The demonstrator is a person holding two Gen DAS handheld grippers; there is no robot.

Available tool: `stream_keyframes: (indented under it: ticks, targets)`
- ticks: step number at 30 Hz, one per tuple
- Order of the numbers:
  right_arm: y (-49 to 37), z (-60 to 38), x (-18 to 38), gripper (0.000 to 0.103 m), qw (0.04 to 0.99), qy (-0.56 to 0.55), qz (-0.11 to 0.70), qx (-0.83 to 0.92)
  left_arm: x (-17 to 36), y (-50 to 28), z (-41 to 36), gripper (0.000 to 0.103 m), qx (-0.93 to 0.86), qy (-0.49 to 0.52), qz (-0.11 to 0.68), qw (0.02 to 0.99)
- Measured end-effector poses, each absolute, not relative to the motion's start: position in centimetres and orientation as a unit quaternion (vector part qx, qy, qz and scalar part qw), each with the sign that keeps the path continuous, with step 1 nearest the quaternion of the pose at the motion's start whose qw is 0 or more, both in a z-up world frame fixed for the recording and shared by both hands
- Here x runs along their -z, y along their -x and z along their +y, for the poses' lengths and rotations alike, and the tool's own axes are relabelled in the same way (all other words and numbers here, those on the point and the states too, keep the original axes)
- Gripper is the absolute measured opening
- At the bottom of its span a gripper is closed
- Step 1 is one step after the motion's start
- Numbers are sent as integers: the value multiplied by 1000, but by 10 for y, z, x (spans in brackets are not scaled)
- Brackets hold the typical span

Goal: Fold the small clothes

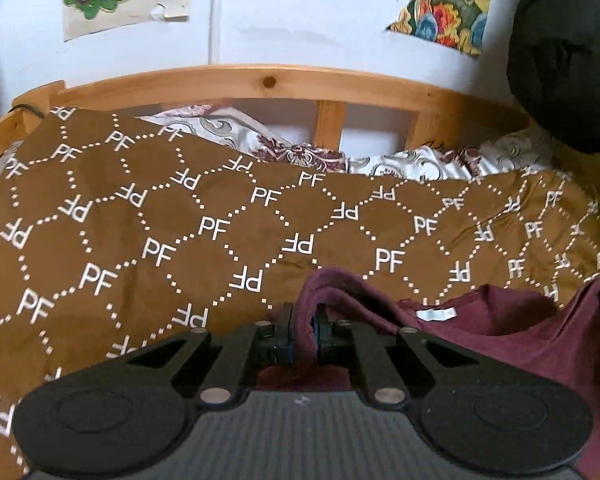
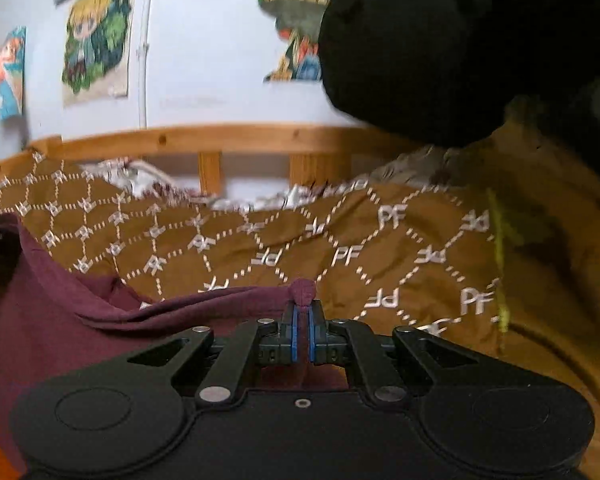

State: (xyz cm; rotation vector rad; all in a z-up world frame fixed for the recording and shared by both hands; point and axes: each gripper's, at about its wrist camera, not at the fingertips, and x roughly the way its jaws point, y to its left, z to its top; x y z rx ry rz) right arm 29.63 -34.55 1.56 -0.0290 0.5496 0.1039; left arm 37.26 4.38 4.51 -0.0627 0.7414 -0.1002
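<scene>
Currently I note left gripper [image 1: 304, 330] clamped tight on edge of maroon cotton garment [image 1: 500, 320]; right gripper [image 2: 302, 332] likewise pinching bunched maroon corner. Garment hangs between my grippers, above brown monogram-patterned bedspread [image 1: 140, 208], before wooden bed rail [image 1: 260, 80].

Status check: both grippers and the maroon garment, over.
Left gripper shut on maroon garment. Right gripper shut on its other edge. Garment slung between them over brown bedspread. Nothing in the way.

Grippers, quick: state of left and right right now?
Left gripper: shut on the maroon garment, a fold pinched between its pads.
Right gripper: shut on the same maroon garment's edge.
</scene>
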Motion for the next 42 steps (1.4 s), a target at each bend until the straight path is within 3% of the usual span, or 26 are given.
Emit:
stream_keyframes:
  ticks: [12, 22, 26, 28, 30, 32, 39, 42]
  targets:
    - [-355, -346, 27, 4, 949, 13, 311, -47, 0, -418, 59, 9, 61, 58, 401, 912]
    - [-359, -350, 32, 5, 944, 14, 326, -49, 13, -432, 73, 10, 53, 139, 426, 892]
    - [-361, -351, 34, 5, 942, 14, 332, -47, 13, -431, 67, 16, 55, 112, 427, 895]
    - [-361, -352, 34, 5, 942, 10, 332, -44, 11, -429, 66, 27, 53, 100, 426, 897]
    - [-361, -352, 35, 5, 942, 11, 333, -41, 8, -427, 67, 60, 46, 95, 418, 902]
    - [-361, -352, 34, 5, 941, 12, 335, -41, 3, -423, 71, 76, 34, 95, 406, 908]
    - [-357, -352, 22, 5, 942, 30, 331, -44, -9, -398, 85, 102, 16, 79, 357, 930]
    - [-357, -352, 22, 7, 938, 38, 341, -44, -9, -385, 85, 102, 6, 50, 347, 936]
